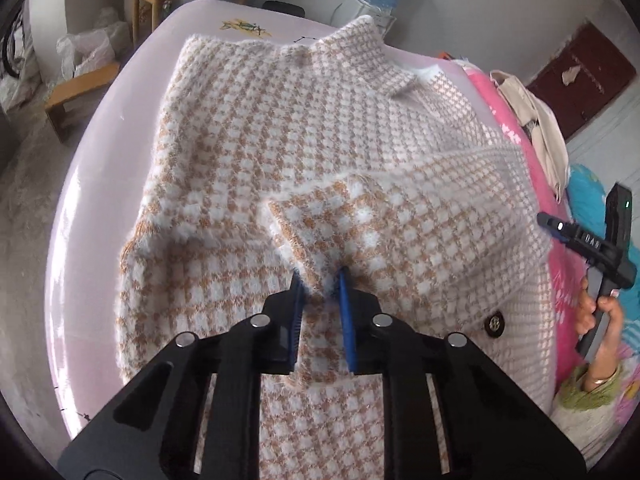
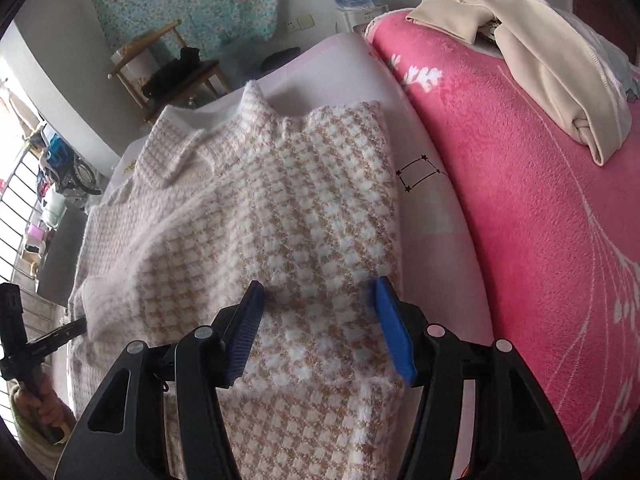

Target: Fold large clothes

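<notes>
Pale pink counter [image 1: 86, 184] fills the left wrist view, carrying a fuzzy tan-and-white houndstooth coat [image 1: 248, 128] spread flat, collar at the far end. Near its middle, the left gripper [image 1: 320, 284] pinches a raised sleeve fold.

Right wrist view: the right gripper [image 2: 318, 300] hovers spread wide over the coat's right side, beside a pink blanket [image 2: 540, 220].

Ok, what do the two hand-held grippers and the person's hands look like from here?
Left hand-held gripper and right hand-held gripper: black plastic linkage arms with round silver pivot bolts, ending in blue ribbed finger pads. The left view shows the other unit's black handle with white lettering and a small green light, held by a bare hand with a fuzzy green cuff.
</notes>
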A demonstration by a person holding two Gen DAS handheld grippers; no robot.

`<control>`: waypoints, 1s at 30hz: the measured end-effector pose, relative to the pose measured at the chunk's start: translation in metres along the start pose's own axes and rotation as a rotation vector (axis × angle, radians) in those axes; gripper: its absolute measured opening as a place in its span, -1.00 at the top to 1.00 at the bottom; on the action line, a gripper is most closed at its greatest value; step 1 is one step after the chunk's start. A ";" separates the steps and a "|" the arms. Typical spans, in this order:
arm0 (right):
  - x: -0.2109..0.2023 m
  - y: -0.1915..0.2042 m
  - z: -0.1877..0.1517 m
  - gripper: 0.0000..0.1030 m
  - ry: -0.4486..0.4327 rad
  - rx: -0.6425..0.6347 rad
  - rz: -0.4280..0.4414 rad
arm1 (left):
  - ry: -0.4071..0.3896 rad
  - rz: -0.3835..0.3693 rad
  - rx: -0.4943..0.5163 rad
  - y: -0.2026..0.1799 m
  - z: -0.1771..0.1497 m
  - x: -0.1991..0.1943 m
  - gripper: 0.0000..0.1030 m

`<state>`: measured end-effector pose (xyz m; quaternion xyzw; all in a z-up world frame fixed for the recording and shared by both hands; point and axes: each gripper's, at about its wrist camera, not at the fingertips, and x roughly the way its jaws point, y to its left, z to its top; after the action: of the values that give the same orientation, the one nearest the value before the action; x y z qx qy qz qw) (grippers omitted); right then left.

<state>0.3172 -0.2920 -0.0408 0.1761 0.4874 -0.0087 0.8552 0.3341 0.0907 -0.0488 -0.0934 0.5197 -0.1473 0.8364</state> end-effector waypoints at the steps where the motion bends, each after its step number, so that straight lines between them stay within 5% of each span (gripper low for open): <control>1: -0.001 0.000 0.000 -0.10 0.002 -0.002 0.002 | 0.002 0.036 0.038 -0.006 -0.004 -0.002 0.72; 5: -0.003 -0.007 0.002 -0.10 0.010 0.011 -0.013 | 0.035 0.061 0.046 -0.001 -0.008 -0.003 0.65; 6: -0.004 -0.010 0.002 -0.10 0.012 0.021 -0.010 | 0.031 0.034 0.023 0.003 -0.007 -0.006 0.65; 9: -0.006 -0.018 0.001 -0.10 0.010 0.047 0.002 | 0.015 -0.064 -0.050 0.015 -0.003 -0.011 0.21; 12: -0.005 -0.021 0.000 -0.10 0.015 0.054 -0.004 | 0.026 -0.090 -0.109 0.023 0.000 0.000 0.16; 15: -0.002 -0.022 -0.002 -0.10 0.021 0.064 0.000 | 0.002 -0.084 -0.133 0.024 0.000 0.004 0.23; 16: -0.002 -0.022 -0.002 -0.10 0.021 0.062 0.001 | 0.001 -0.087 -0.123 0.021 -0.001 0.004 0.57; 19: -0.003 -0.021 -0.002 -0.10 0.018 0.058 -0.001 | -0.002 -0.073 -0.077 0.007 -0.003 0.000 0.77; 23: -0.004 -0.023 0.000 -0.10 0.011 0.060 -0.007 | -0.089 -0.048 0.024 -0.018 0.015 -0.027 0.81; 30: -0.008 -0.025 0.002 -0.10 -0.010 0.080 -0.004 | -0.383 -0.001 0.238 -0.063 0.081 -0.083 0.81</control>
<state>0.3104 -0.3174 -0.0406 0.2090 0.4825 -0.0306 0.8500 0.3623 0.0606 0.0765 -0.0206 0.3304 -0.1877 0.9247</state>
